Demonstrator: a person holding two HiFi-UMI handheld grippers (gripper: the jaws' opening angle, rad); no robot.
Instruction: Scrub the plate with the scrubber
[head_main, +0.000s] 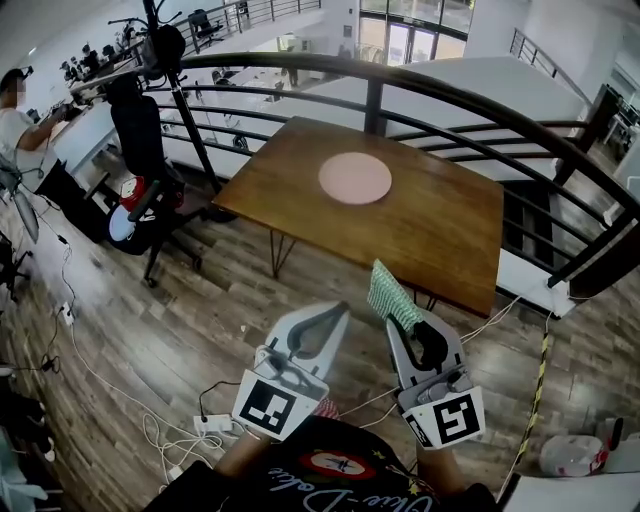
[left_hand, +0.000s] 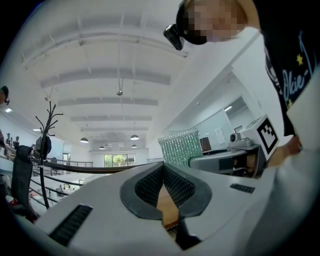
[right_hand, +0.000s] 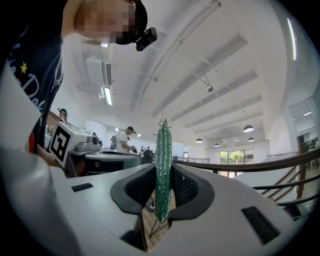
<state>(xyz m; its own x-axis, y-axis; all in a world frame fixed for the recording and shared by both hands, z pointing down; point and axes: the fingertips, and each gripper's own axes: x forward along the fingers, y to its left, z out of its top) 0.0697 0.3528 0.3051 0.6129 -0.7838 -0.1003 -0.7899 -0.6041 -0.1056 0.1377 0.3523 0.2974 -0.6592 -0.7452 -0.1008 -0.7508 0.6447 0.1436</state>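
Task stage: not begun, by my reading. The scrubber is in hand, but both grippers hang over the floor, well apart from the plate. No contact yet.
Done: scrubber picked up.
Left to do: carry it to the plate, press it down, scrub the face.
Plate: round, flat, pinkish-beige plate (head_main: 355, 178), matt, with a low rim. It lies alone on the tabletop towards the far side.
Tabletop: square brown wooden tabletop (head_main: 440, 230), smooth, grain visible, on thin metal legs.
Scrubber: flat green mesh scrubber (right_hand: 163, 150), sparkly woven texture, thin seen edge-on. It stands upright out of the right gripper.
Right gripper (head_main: 405, 325): white plastic shell. Its dark ribbed fingers (right_hand: 187, 187) pinch the scrubber's lower part.
Left gripper (left_hand: 163, 167): same build. Its fingers (left_hand: 147, 187) are pressed together at the tips with nothing between them.
Surroundings: curved black metal railing (head_main: 450, 100) behind the tabletop, and grey-brown wood-plank floor (head_main: 150, 330) with cables.
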